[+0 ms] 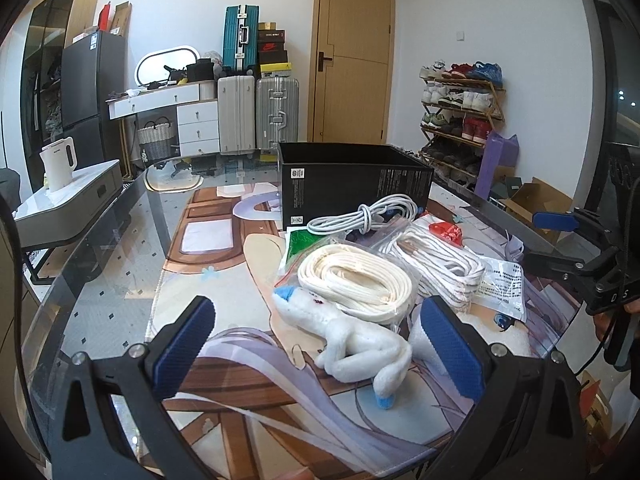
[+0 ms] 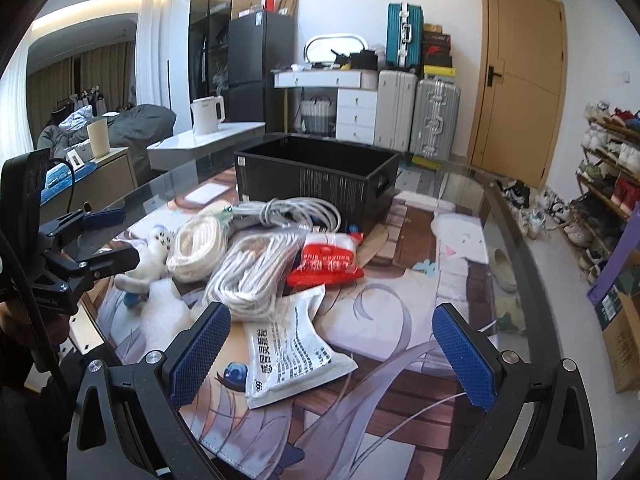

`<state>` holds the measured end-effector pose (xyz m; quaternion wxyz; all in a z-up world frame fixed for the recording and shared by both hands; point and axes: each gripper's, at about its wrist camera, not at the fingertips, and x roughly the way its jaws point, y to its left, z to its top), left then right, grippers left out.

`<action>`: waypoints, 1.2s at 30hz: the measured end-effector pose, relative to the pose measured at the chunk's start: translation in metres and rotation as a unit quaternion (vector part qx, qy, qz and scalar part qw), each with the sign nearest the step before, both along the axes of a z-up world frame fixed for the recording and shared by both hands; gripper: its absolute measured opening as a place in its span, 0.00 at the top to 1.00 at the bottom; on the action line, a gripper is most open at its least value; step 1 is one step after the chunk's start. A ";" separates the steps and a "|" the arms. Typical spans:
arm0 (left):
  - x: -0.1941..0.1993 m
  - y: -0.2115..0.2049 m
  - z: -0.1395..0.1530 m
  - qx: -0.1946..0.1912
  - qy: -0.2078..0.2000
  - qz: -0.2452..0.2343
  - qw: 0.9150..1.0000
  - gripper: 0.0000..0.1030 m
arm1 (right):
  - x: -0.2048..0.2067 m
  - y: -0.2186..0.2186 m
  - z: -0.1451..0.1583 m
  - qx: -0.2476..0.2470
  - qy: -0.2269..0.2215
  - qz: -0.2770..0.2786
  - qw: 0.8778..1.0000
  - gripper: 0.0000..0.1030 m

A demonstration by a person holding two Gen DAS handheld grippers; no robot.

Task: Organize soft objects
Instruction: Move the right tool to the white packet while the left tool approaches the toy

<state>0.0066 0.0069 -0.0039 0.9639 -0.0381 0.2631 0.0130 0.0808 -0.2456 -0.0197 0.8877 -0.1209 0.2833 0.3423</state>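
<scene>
A white plush toy (image 1: 352, 340) with blue tips lies on the printed mat, just ahead of and between the blue pads of my open left gripper (image 1: 320, 344). Behind it are a bagged cream rope coil (image 1: 356, 280), a bagged white rope bundle (image 1: 440, 264), a white cable (image 1: 368, 212) and a red packet (image 1: 446, 232). A black open box (image 1: 352, 180) stands at the back. My right gripper (image 2: 332, 352) is open and empty, with a white medicine pouch (image 2: 288, 352) lying between its fingers. The plush toy also shows in the right wrist view (image 2: 148, 260), beside the left gripper.
The glass table's curved edge (image 1: 100, 240) runs along the left, and its other edge (image 2: 516, 232) along the right. A white kettle (image 1: 60, 164) stands on a side cabinet. Suitcases (image 1: 260, 112), a wooden door and a shoe rack (image 1: 460, 112) line the far wall.
</scene>
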 end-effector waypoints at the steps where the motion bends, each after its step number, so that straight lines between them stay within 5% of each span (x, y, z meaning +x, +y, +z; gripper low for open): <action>1: 0.001 0.000 -0.001 0.000 0.002 0.000 1.000 0.00 | 0.002 0.000 -0.001 0.001 0.006 0.003 1.000 0.00; 18: 0.012 0.000 -0.013 0.010 0.052 -0.009 0.999 0.00 | 0.012 0.023 -0.028 -0.066 0.061 0.045 0.995 0.02; 22: 0.012 0.003 -0.013 0.003 0.057 -0.009 0.998 0.00 | 0.017 0.029 -0.033 -0.073 0.079 0.056 0.993 0.16; 36: 0.016 0.012 -0.014 -0.026 0.070 -0.018 0.997 0.00 | 0.024 0.024 -0.031 -0.063 0.086 0.053 0.993 0.39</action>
